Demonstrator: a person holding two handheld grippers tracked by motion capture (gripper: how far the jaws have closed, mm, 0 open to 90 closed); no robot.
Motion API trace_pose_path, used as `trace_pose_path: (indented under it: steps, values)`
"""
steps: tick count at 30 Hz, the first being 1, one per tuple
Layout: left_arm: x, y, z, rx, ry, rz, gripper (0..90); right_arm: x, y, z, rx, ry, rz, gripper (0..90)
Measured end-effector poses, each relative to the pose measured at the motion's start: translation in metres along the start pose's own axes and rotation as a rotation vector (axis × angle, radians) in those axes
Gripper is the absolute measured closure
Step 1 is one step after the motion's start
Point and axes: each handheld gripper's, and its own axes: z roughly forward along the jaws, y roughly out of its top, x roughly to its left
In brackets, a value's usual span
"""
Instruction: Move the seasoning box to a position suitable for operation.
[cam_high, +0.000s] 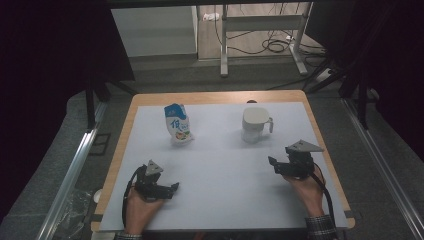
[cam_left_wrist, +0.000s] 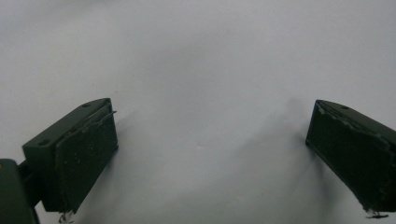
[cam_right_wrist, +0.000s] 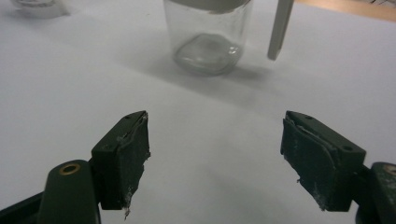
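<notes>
Fingers (cam_right_wrist: 126, 154) spread (nothing between), jug (cam_right_wrist: 208, 35) ahead.

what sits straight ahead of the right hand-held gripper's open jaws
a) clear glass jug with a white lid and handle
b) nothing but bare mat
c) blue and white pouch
a: in the right gripper view the clear glass jug with a white lid and handle stands just beyond the right hand-held gripper, whose jaws are apart.

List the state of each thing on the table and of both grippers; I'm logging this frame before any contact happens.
Blue-and-white printed pouch: standing upright, crumpled, untouched.
Clear glass jug with white lid and handle: upright, lid on, looks empty, untouched.
Left gripper: jaws open, nothing between them, over the white mat.
Right gripper: jaws open, empty, facing the jug.
</notes>
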Motion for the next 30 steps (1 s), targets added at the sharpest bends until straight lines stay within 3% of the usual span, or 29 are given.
trace_pose_path:
  steps: [7, 9, 12, 17, 24, 30]
  values:
    - [0.0, 0.0, 0.0, 0.0, 0.0, 0.0, 2.1, -0.003, 0.009, 0.005, -0.01, 0.021, -0.011, 25.1]
    - [0.0, 0.0, 0.0, 0.0, 0.0, 0.0, 2.1, -0.004, 0.012, 0.007, -0.045, 0.012, -0.005, 27.9]
    - [0.0, 0.0, 0.0, 0.0, 0.0, 0.0, 2.1, -0.006, 0.014, 0.009, -0.052, 0.016, 0.002, 28.7]
    - [0.0, 0.0, 0.0, 0.0, 0.0, 0.0, 2.1, -0.013, 0.023, 0.016, -0.082, -0.024, 0.022, 32.9]
    - [0.0, 0.0, 0.0, 0.0, 0.0, 0.0, 2.1, -0.02, 0.029, 0.024, -0.091, -0.039, 0.039, 35.6]
    - [0.0, 0.0, 0.0, -0.001, 0.0, -0.001, 2.1, -0.025, 0.034, 0.037, -0.058, -0.037, 0.043, 39.9]
